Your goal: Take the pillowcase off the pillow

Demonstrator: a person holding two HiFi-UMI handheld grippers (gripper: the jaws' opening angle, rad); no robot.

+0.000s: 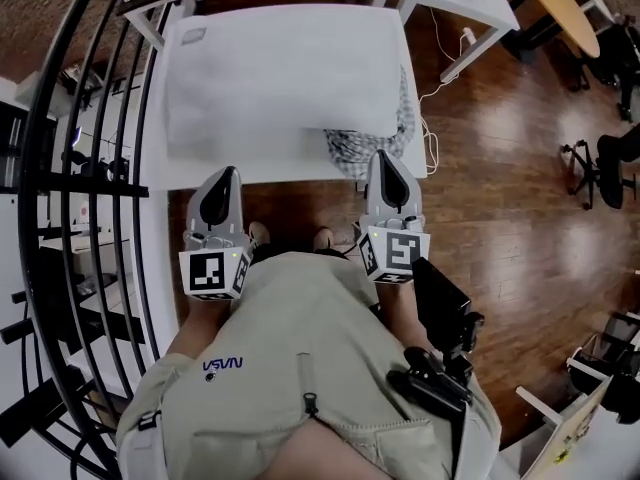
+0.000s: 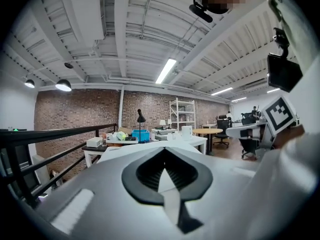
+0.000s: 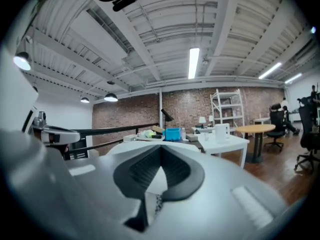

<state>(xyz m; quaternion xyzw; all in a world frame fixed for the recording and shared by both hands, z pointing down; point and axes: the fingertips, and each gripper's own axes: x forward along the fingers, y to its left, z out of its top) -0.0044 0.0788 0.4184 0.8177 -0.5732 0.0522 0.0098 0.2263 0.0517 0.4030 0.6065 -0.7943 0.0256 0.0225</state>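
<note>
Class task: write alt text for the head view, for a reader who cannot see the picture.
Seen from above, a person stands at a white table bearing a white pillow, with patterned fabric showing at its near right corner. The left tongs and right tongs, both shut, point at the table's near edge.

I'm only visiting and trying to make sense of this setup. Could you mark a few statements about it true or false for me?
1. A white pillow lies on the white table. True.
2. A checked cloth sticks out at the pillow's far left corner. False: it is at the near right corner, hanging past the table's edge by the right gripper.
3. Both grippers are shut. True.
4. The left gripper is gripping the pillow. False: it is shut on nothing, at the table's near edge and short of the pillow.
</note>
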